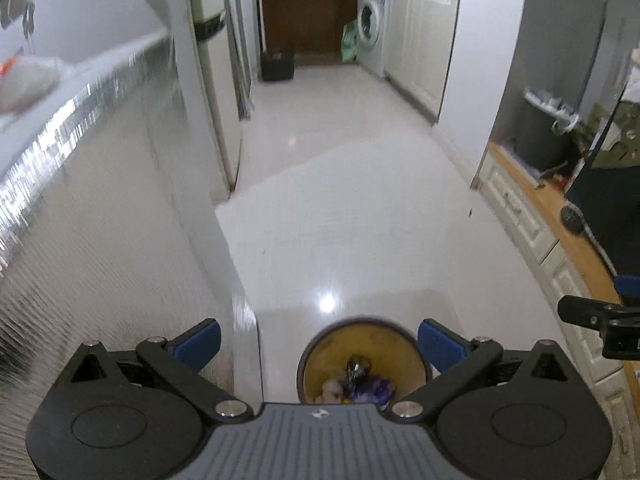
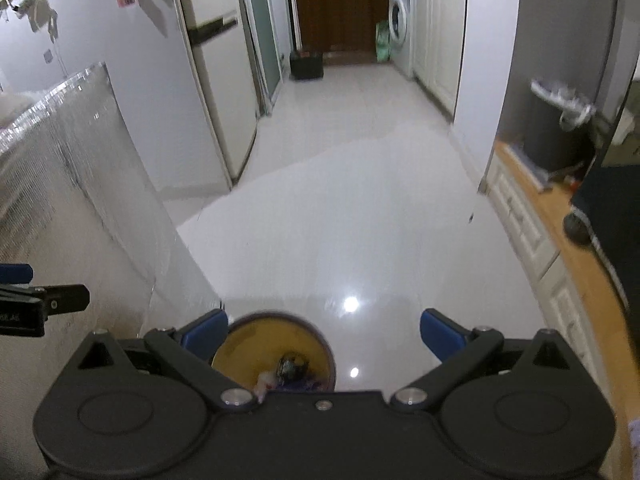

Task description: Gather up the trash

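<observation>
Because both grippers hang empty above the floor, the likeliest slip, as I judge it, is a careless swing knocking the small yellow-lined trash bin (image 1: 363,360) over and spilling its crumpled wrappers (image 1: 366,384) across the glossy white floor (image 1: 352,216), or the left gripper (image 1: 318,342) clipping the silvery foil-faced panel (image 1: 100,240) just beside its left finger. Both pairs of fingers are spread wide with nothing between them. In the left wrist view the bin sits low between the blue fingertips, nearer the right one. In the right wrist view it lies just beside the right gripper's (image 2: 324,334) left fingertip, partly hidden by the gripper body.
</observation>
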Demonstrator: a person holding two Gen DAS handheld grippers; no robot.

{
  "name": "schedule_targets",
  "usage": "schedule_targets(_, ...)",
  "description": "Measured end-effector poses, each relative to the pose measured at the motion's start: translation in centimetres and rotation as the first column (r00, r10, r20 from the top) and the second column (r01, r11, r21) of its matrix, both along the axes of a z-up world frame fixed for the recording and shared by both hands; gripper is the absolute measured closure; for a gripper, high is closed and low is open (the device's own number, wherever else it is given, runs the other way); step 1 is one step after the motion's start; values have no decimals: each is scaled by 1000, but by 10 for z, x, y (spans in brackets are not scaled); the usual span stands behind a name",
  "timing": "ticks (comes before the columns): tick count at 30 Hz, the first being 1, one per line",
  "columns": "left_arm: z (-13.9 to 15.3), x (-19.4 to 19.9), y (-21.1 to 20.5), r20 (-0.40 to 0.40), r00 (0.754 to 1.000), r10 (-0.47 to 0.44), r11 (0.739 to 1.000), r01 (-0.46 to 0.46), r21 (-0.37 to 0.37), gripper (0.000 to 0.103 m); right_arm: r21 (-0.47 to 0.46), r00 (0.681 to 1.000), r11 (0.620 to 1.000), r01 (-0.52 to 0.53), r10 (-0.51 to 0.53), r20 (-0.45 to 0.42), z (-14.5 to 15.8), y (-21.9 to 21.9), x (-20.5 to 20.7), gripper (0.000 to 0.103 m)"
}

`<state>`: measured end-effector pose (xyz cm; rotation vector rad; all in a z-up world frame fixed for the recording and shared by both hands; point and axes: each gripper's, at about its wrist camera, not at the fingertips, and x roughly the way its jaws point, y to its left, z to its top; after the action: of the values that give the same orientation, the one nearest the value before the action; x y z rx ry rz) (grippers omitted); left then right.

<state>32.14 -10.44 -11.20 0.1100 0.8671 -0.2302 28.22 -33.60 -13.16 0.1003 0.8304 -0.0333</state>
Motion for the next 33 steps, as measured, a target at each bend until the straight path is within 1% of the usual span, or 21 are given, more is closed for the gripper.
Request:
schedule_targets(4,21,-8,0,65,998,-3,999,5,-32,0,-20,998,1000,9,-7,70,21,-1,-8,0)
schedule_targets(12,64,-23,1,164,986,11,998,-2,-55,0,-38,983,999,7,0,183,59,4,-24,0)
schedule_targets(18,114,-36,10,258,966,9,998,9,-65,0,-56,962,998,-20,34,272,101,19,-34,0)
schedule_targets(21,139,-38,22,300,953,33,997,-12,-74,0,-55,948,998,-38,53,313,122,27,-36,0)
schedule_targets(25,169,-39,43,351,934,61,997,-44,-58,0,-85,931,994,-62,88,354,147,42,-36,0)
schedule_targets(31,200,-36,78,406,908,104,995,-95,-43,0,-95,904,990,-106,136,406,182,74,-26,0)
schedule_targets(33,207,-32,91,419,901,116,993,-113,-33,0,-79,893,988,-129,151,425,191,84,-21,0)
